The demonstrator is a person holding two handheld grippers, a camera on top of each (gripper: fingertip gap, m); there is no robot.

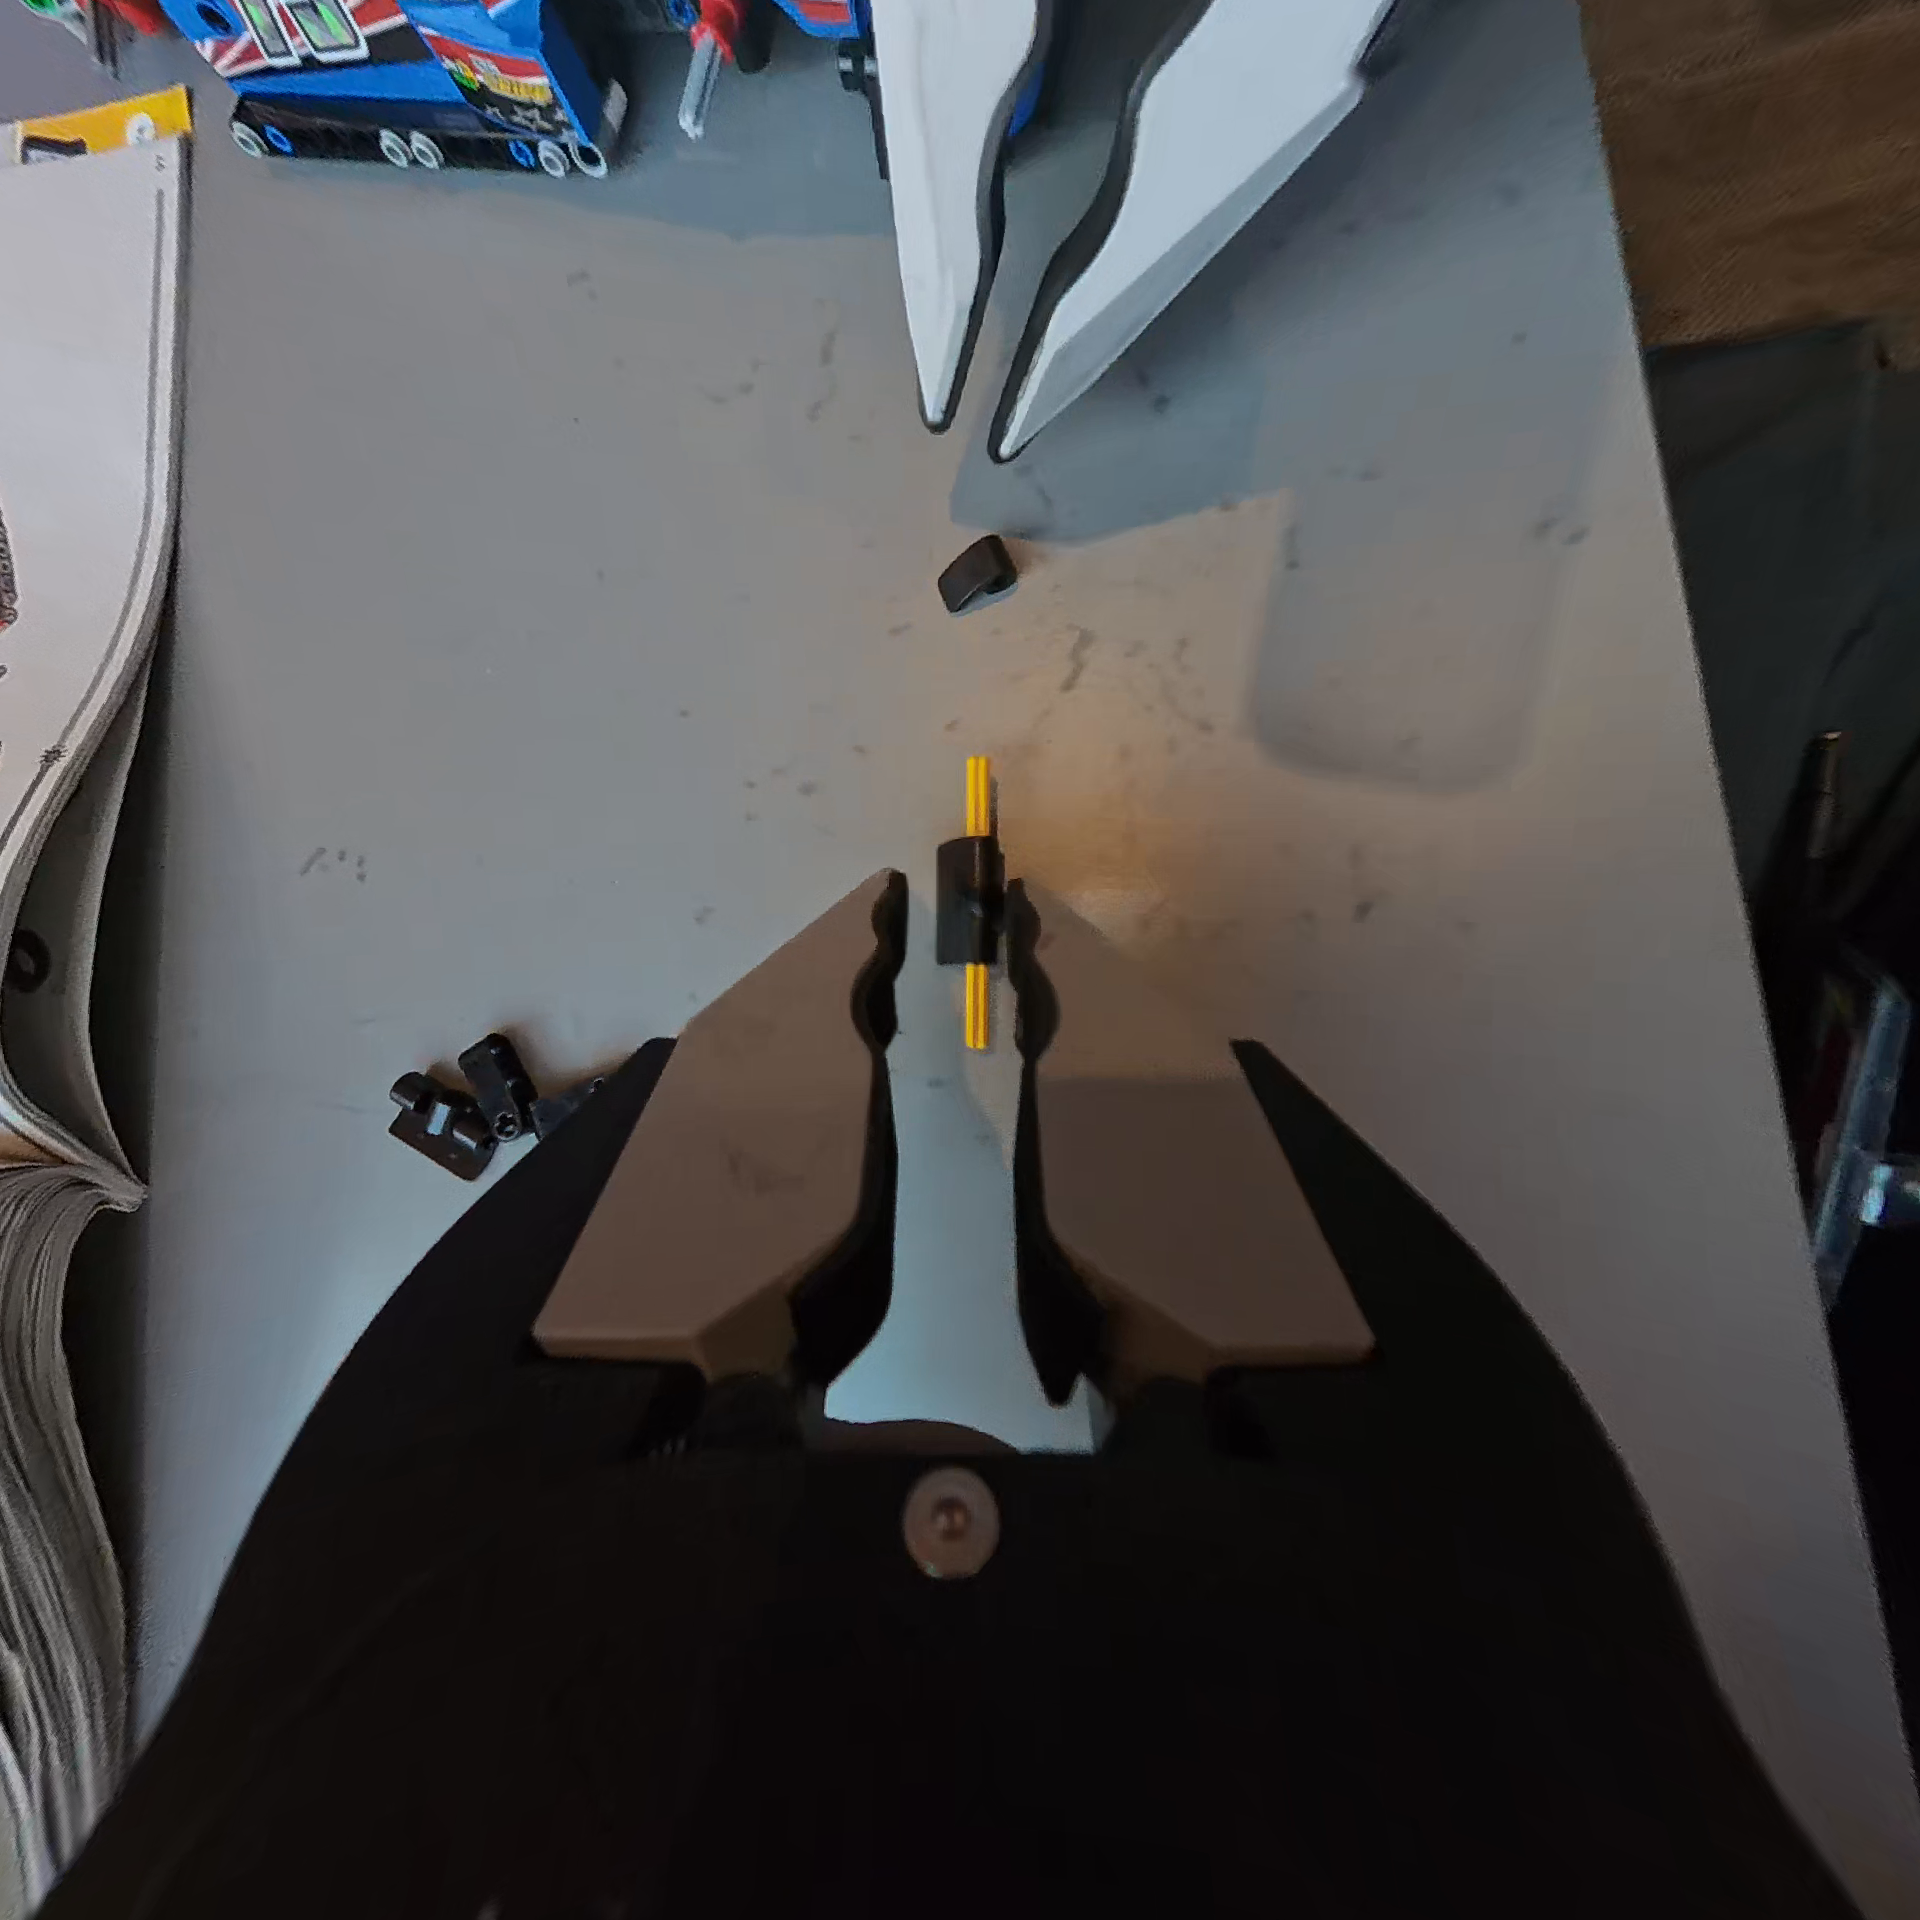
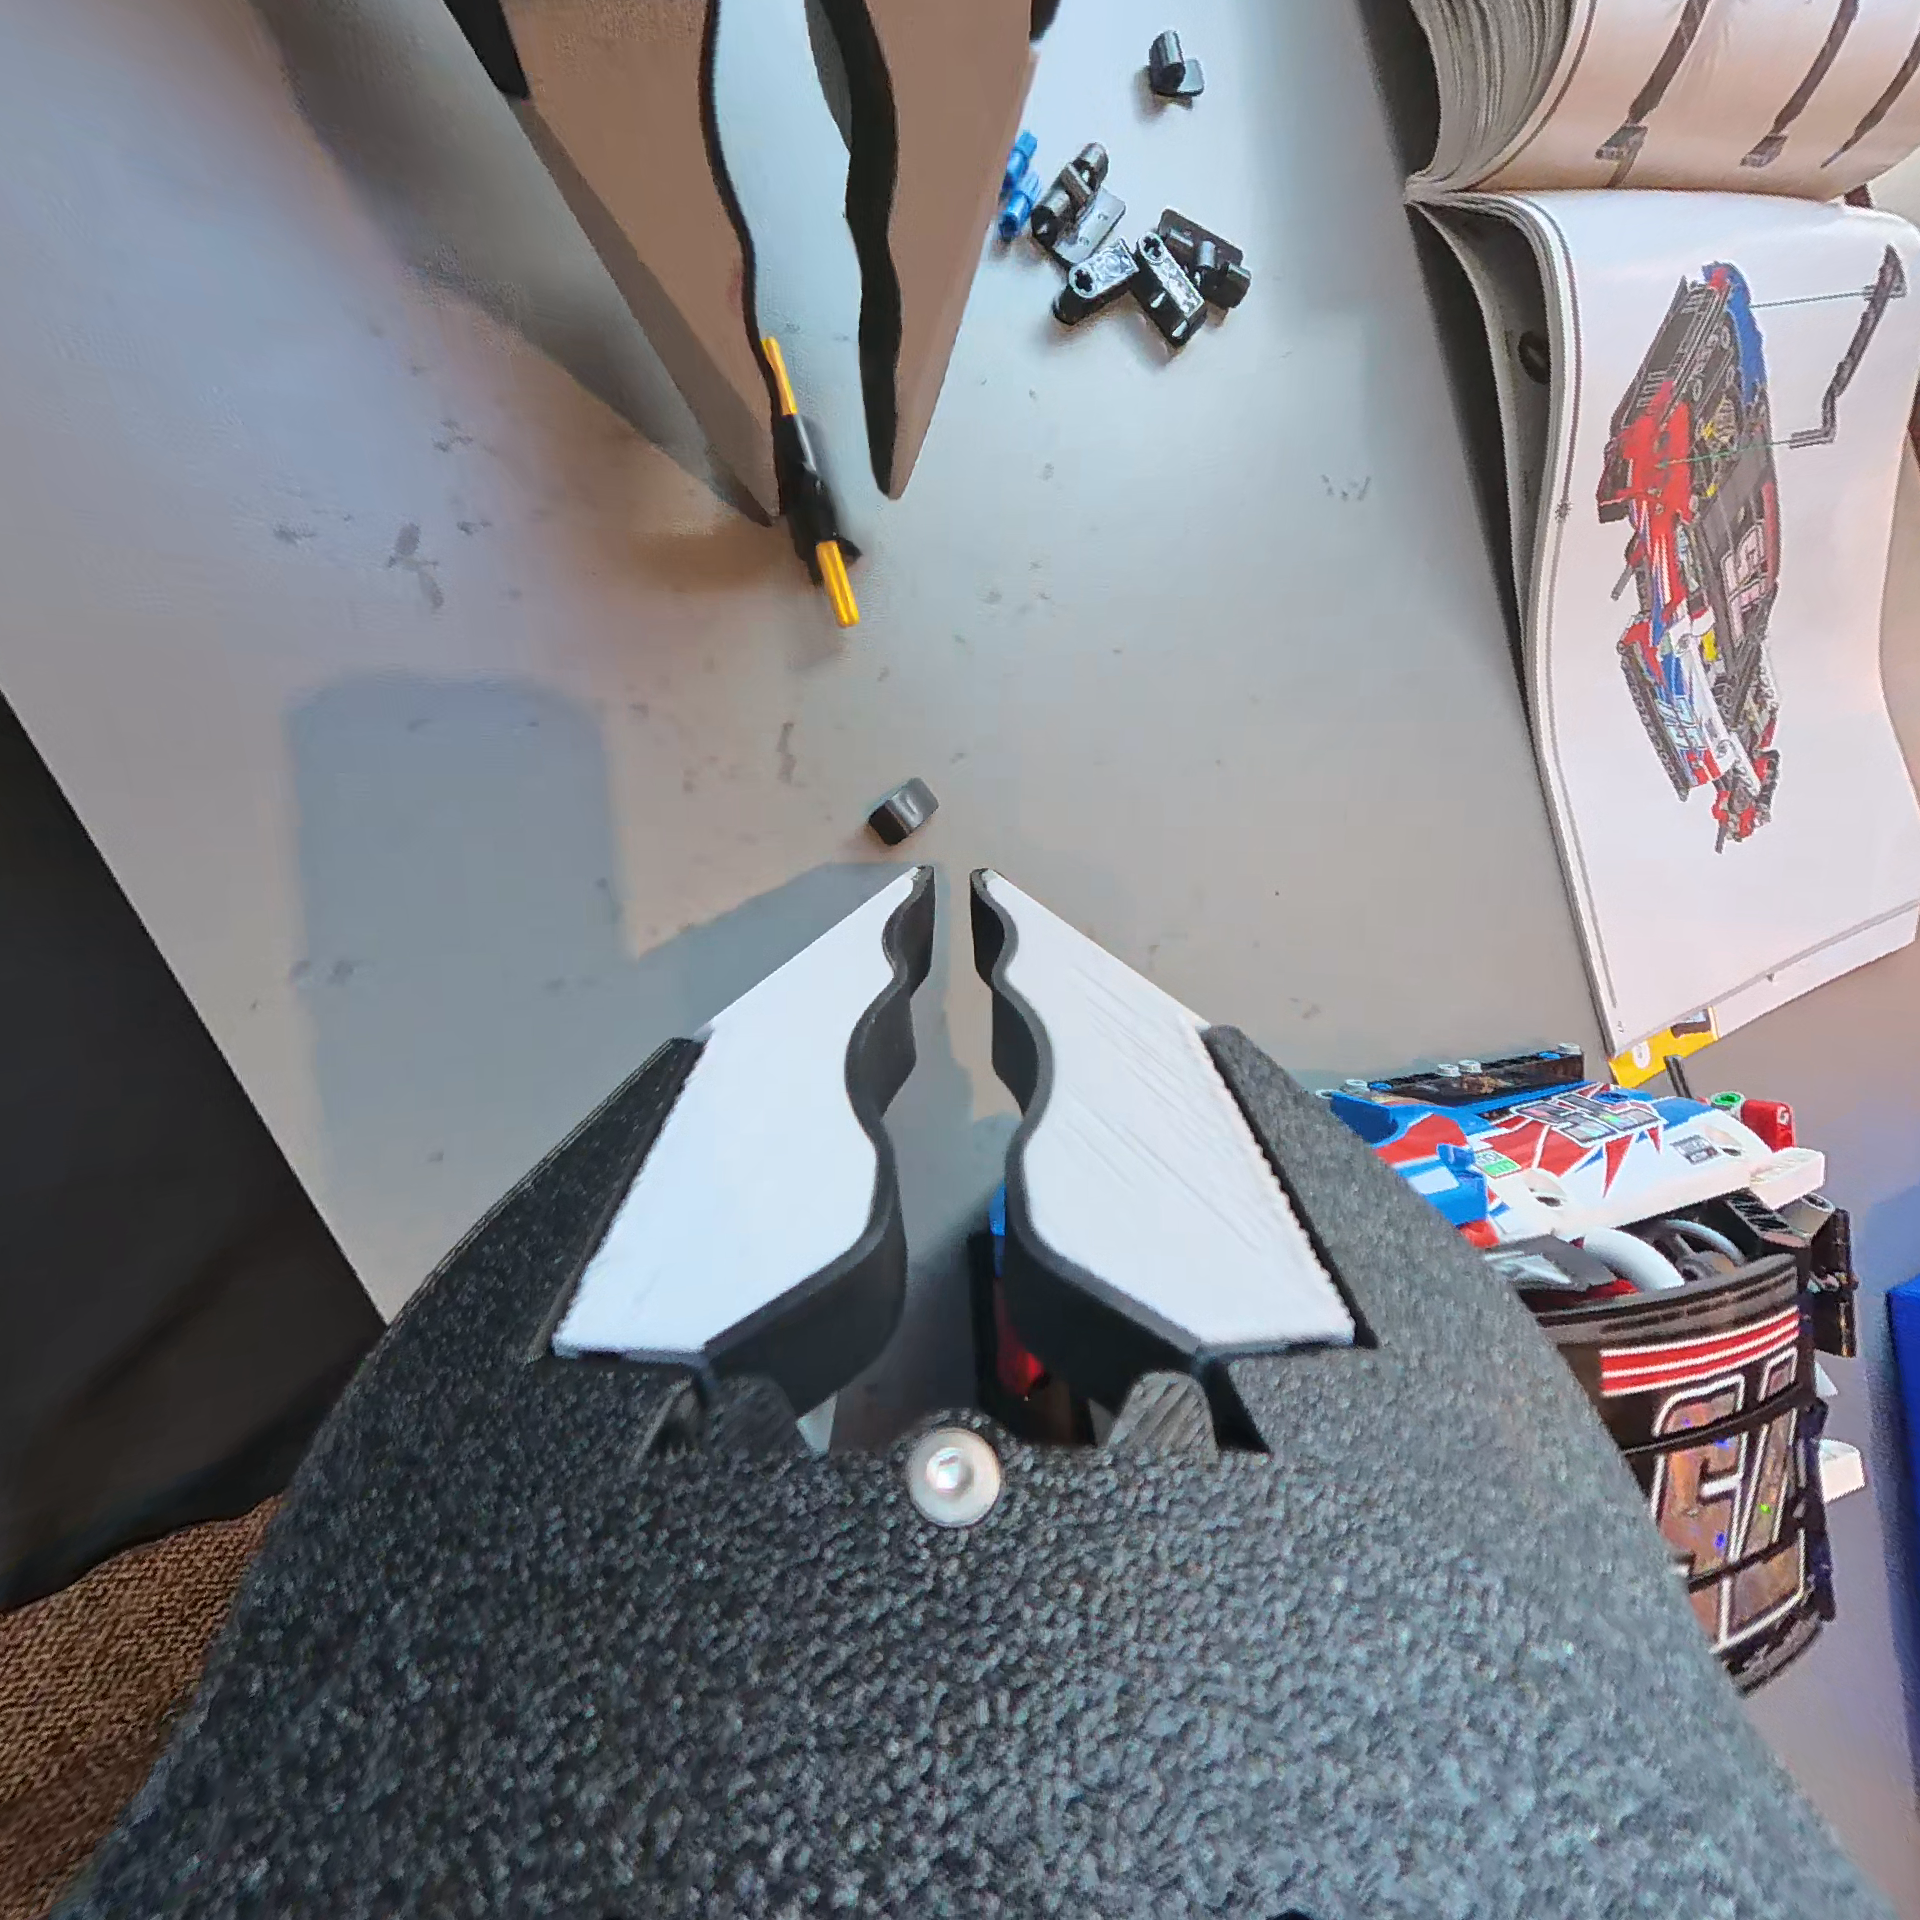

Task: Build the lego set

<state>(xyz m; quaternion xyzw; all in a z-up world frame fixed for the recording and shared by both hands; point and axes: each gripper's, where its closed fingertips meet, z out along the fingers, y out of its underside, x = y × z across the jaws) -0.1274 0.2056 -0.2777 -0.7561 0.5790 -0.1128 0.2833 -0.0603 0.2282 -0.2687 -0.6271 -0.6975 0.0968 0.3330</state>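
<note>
The yellow rod (image 1: 977,902) with a black sleeve (image 1: 964,902) threaded on its middle is lying on the grey tabletop (image 1: 520,644), and everything here is placed relative to it. The left gripper (image 1: 954,888) is sitting spread around the sleeve, one fingertip just beside it, not yet pinching. The rod is looking thin, light, stiff and smooth, so it will probably roll or skid; the sleeve seems the better place to take hold, squeezed across its flat sides. Beyond the rod's far end a small black piece (image 1: 977,574) is lying loose, and past that the right gripper (image 2: 952,883) is hovering with its jaws nearly pressed together, holding nothing. To the rod's left are a cluster of black connectors (image 1: 462,1107) and the open instruction booklet (image 1: 83,623); the half-built car (image 2: 1621,1247) is standing well apart. Nothing is blocking the rod itself.
</note>
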